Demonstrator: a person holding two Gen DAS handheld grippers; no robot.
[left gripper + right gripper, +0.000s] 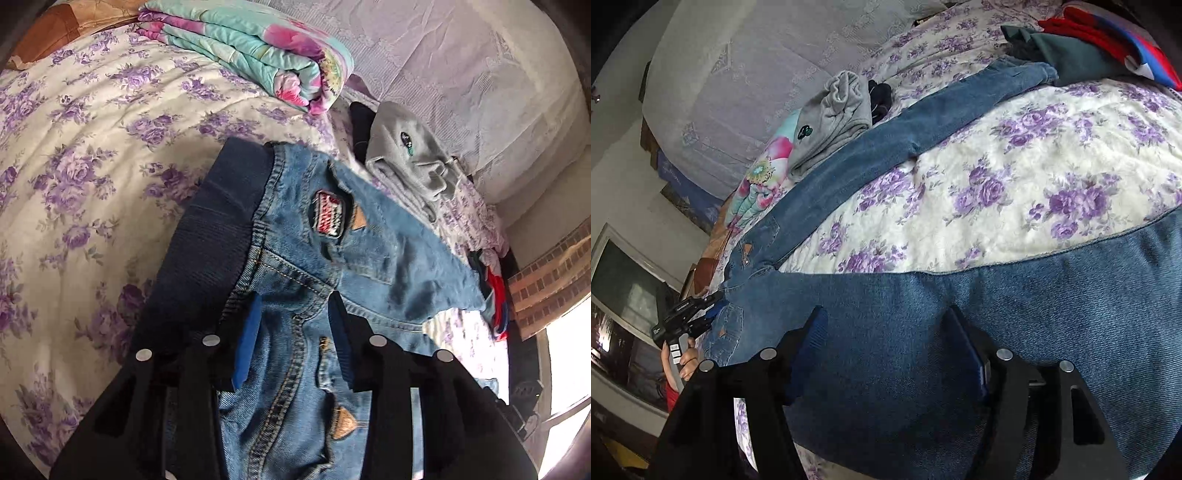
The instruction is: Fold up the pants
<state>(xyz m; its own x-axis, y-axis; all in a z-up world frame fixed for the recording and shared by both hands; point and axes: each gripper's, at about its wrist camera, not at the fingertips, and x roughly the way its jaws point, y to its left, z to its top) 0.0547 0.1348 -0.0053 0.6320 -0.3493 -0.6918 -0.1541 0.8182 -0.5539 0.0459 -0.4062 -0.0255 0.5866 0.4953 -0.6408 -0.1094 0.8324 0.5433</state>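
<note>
A: Nearest, the left claw (295, 332) has its jaws apart over the jeans (332, 258) at the waistband; nothing is pinched that I can see.

B: The right claw (886, 343)?

A: Jaws wide, denim lying under them, no grip. The jeans lie spread on the bed (1034, 155), legs apart in a V, one leg running off toward the grey garment (831, 122).

B: So the folding?

A: Hardly begun, I'd judge: legs still to be brought together, then halved.

B: Anything unclear?

A: The near leg's hem is cut off; the far cuff ends by a dark garment.
</note>
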